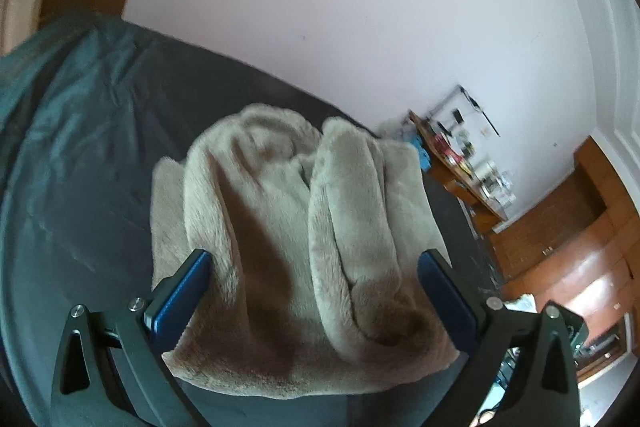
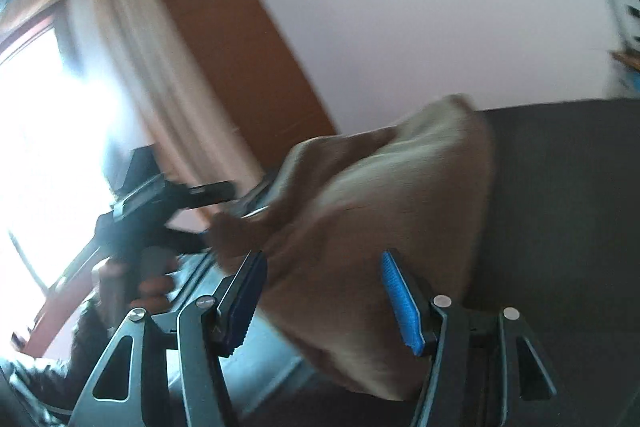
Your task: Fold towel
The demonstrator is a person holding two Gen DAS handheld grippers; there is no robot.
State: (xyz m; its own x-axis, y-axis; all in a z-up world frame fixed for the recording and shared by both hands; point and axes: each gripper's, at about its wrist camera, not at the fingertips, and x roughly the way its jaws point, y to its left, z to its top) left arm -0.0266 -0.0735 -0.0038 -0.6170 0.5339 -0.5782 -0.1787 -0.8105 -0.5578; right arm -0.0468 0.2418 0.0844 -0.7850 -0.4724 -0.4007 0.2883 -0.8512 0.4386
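A beige fluffy towel (image 1: 288,227) lies bunched in thick folds on a dark bed sheet (image 1: 224,83). My left gripper (image 1: 316,255) is open wide, and its blue pads (image 1: 180,303) straddle the towel's near end without closing on it. The right wrist view is blurred by motion. There the towel (image 2: 380,211) rises in a heap on the sheet (image 2: 560,187). My right gripper (image 2: 322,259) stands open in front of the heap, its blue pads (image 2: 400,303) apart. The left gripper (image 2: 236,201), held by a hand (image 2: 152,279), reaches into the towel's left side.
A teal blanket (image 1: 60,115) covers the bed's left part. A cluttered wooden desk (image 1: 464,171) and brown cabinets (image 1: 568,227) stand beyond the bed's right end. A bright window (image 2: 48,147), a curtain (image 2: 148,75) and a brown panel (image 2: 240,67) are behind the hand.
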